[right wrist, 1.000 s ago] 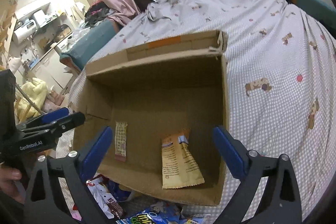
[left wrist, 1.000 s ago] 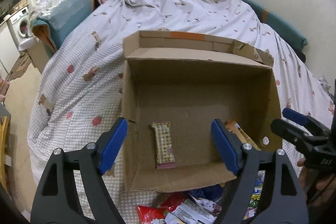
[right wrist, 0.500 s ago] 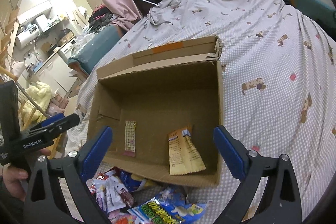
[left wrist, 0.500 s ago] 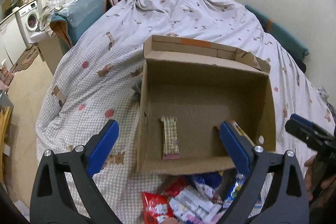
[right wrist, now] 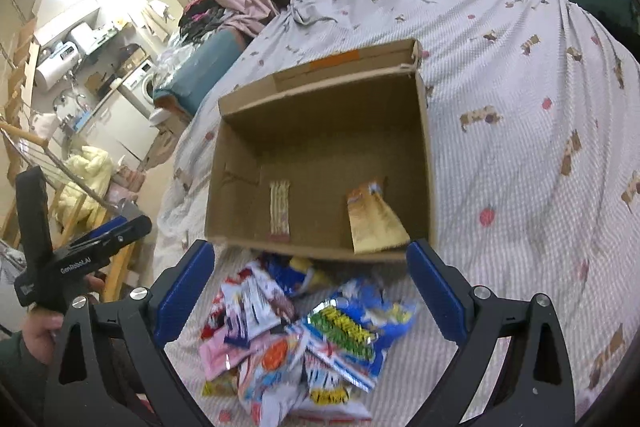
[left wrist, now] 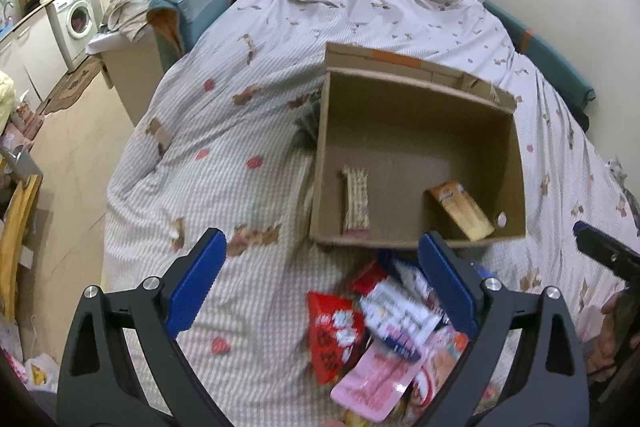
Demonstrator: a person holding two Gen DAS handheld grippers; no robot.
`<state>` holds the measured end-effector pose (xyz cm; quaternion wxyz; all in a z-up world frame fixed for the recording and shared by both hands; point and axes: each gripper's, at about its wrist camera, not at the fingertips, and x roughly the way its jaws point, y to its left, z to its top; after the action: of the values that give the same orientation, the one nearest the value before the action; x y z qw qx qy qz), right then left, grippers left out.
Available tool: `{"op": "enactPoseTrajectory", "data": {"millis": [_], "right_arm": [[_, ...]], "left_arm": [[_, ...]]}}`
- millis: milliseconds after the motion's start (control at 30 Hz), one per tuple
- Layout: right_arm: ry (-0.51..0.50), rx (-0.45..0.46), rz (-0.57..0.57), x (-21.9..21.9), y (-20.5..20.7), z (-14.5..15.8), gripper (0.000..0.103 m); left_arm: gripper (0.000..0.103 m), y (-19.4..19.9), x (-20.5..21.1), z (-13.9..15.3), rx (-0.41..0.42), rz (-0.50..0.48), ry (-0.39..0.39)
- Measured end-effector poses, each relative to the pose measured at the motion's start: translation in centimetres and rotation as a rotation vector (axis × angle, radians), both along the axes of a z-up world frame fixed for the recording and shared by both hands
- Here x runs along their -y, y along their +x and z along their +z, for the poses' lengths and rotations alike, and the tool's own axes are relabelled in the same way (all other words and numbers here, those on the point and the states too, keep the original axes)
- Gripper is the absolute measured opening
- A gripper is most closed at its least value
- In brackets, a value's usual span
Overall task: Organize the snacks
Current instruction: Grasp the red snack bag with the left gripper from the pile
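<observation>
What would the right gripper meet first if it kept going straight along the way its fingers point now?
Probably the snack pile on the bedspread: it lies between the open right gripper and the cardboard box beyond. Depth is hard to judge through the fisheye.

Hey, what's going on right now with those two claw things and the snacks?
Left gripper open, empty. Right gripper open, empty. Two snacks in cardboard box; snack pile waits on bed. Nothing blocking.

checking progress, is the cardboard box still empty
No, a slim patterned bar and an orange packet already lie on the floor of the cardboard box.
</observation>
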<state>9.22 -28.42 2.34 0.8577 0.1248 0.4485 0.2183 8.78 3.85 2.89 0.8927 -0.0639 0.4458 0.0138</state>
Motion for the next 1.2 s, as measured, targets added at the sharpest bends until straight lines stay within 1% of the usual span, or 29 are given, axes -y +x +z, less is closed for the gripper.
{"op": "enactPoseTrajectory", "data": {"millis": [100,200,300,367,400,533,567,600,667,767,867,933,1067,1133,1167,1200], "right_arm": [[-0.003,-0.003,0.0,0.3,-1.1,-0.1,0.099],[0.004,-0.016,-0.014,0.7,-1.9,-1.0,0.099],[0.003,-0.053,-0.018,0.9,-2.1,-3.2,0.099],[-0.028,-0.108,-0.037,1.1,-1.9,-4.7,0.099],[-0.008,-0.13,-0.042,1.3,-1.7,-5.2,0.099],[0.015,-0.149,-0.073,2.0,-1.3,-5.5,0.099],[0.02,-0.15,-0.08,2.1,-1.3,-5.5,0.099],[0.028,-0.149,-0.086,2.1,-1.3,-5.5,0.099],[0.03,-0.148,-0.09,2.1,-1.2,-5.4,0.099],[0.031,-0.147,-0.083,2.1,-1.2,-5.3,0.099],[0.024,-0.142,-0.078,2.1,-1.2,-5.3,0.099],[0.027,-0.143,-0.078,2.1,-1.1,-5.3,0.099],[0.031,-0.151,-0.071,2.0,-1.1,-5.3,0.099],[0.02,-0.148,-0.066,1.9,-1.1,-5.3,0.099],[0.016,-0.148,-0.065,1.8,-1.1,-5.4,0.099],[0.013,-0.149,-0.065,1.8,-1.1,-5.4,0.099]], "left_arm": [[0.095,-1.4,-0.4,-0.9,-0.028,0.006,0.0],[0.095,-1.9,-0.7,-2.3,-0.065,0.006,-0.018],[0.095,-1.7,-0.7,-4.1,-0.108,0.006,-0.014],[0.095,-1.8,-0.4,-4.9,-0.129,-0.003,-0.004],[0.095,-1.8,-0.3,-5.4,-0.144,-0.007,-0.001],[0.095,-1.2,-0.1,-7.2,-0.222,-0.029,-0.028],[0.094,-1.0,-0.3,-7.7,-0.243,-0.026,-0.036],[0.085,-0.7,-0.4,-8.4,-0.27,-0.023,-0.052],[0.073,-0.4,-0.8,-9.9,-0.33,-0.018,-0.091],[0.072,-0.4,-0.7,-11.9,-0.405,-0.023,-0.147],[0.072,-0.1,0.3,-12.9,-0.433,-0.053,-0.173],[0.072,0.3,1.2,-13.7,-0.447,-0.068,-0.172],[0.072,1.2,2.2,-15.6,-0.497,-0.065,-0.22],[0.064,1.5,2.4,-16.3,-0.511,-0.062,-0.249],[0.054,1.6,2.4,-16.6,-0.518,-0.054,-0.257],[0.049,1.6,2.4,-16.6,-0.517,-0.051,-0.26]]}}
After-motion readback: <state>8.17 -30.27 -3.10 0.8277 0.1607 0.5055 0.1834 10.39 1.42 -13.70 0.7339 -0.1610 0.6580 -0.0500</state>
